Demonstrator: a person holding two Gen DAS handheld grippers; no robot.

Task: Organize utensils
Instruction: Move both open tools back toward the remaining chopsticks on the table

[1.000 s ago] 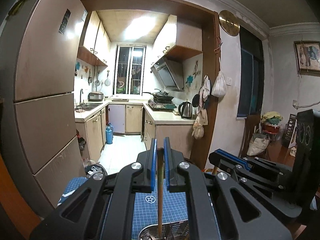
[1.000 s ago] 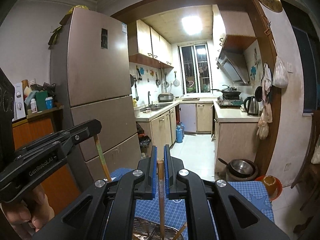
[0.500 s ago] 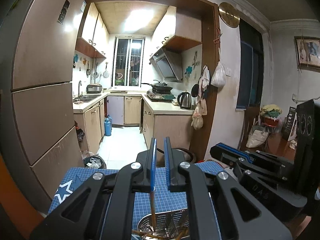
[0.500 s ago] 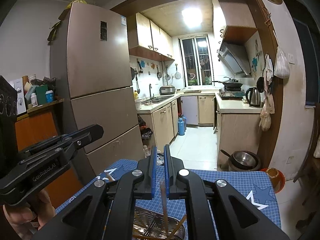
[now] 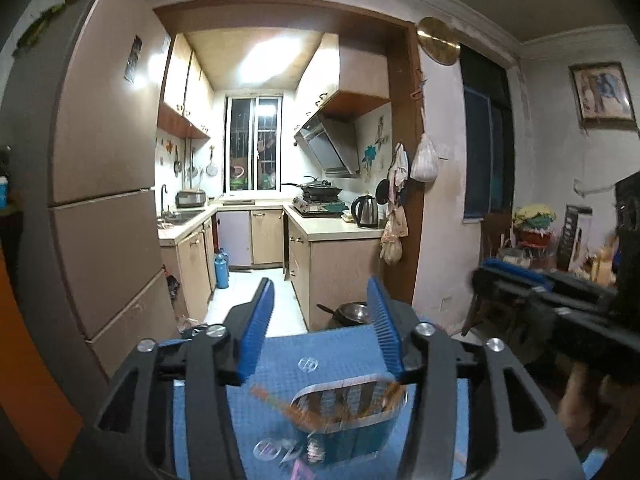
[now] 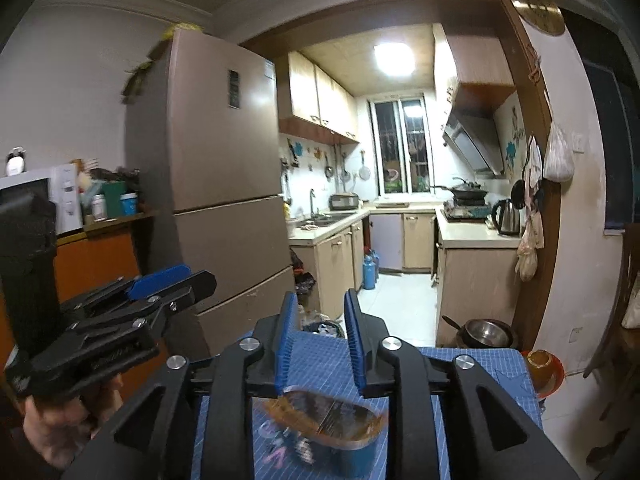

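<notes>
Landmark is the metal utensil holder [image 5: 348, 420], which stands on the blue gridded mat [image 5: 320, 354] and is motion-blurred in both wrist views. Left gripper [image 5: 320, 328] hangs above and just behind the holder, blue pads spread wide with nothing between them. Right gripper [image 6: 320, 340] is also above the holder [image 6: 332, 420], pads parted with only mat [image 6: 472, 364] showing in the gap, holding nothing. Wooden chopsticks [image 5: 280, 404] sit in the holder: one sticks out over its left rim, the rest are a brown smear inside, count unreadable. In the right wrist view the holder's contents are just an orange-brown blur [image 6: 320, 408]. From the right wrist view the left gripper [image 6: 172, 284] is left of the holder and higher, with the person's hand [image 6: 60, 420] under it. From the left wrist view the right gripper [image 5: 520, 280] is right of the holder, blurred, so its opening can't be read there. Beyond the holder: fridge [image 6: 216, 184] at far left, kitchen doorway behind, steel pot [image 6: 484, 332] on the floor at far right, orange bowl [image 6: 540, 364] just off the mat's right corner.
</notes>
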